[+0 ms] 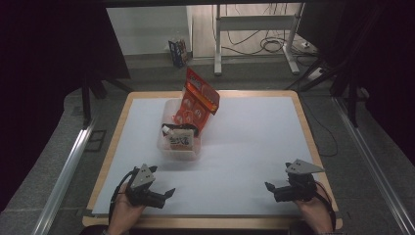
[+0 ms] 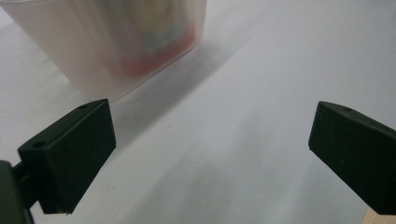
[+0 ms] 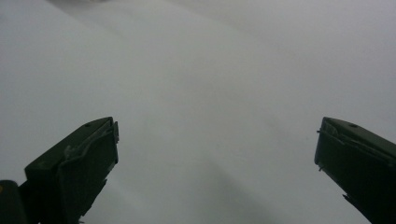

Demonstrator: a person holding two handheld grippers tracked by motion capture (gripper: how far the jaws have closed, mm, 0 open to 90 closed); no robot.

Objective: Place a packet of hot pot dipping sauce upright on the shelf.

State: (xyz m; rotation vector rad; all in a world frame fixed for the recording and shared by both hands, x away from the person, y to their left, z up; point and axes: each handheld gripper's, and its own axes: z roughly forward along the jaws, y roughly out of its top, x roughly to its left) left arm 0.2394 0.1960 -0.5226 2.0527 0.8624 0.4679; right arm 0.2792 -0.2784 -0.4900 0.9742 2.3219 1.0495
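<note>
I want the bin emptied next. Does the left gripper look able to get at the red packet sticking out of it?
Probably yes. The left gripper is open near the clear bin, with bare table between them, and the red packet stands above the rim, uncovered.

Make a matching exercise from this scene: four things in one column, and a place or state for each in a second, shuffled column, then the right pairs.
Things:
1. left tool
2. right tool
3. orange packet
4. clear plastic bin

Places or states:
A. stands tilted, sticking up out of the bin
B. open, at the table's near right corner
C. holds packets, left of the table's centre
D. open, at the table's near left, pointing toward the bin

Pairs: 1-D, 2-B, 3-A, 4-C
</note>
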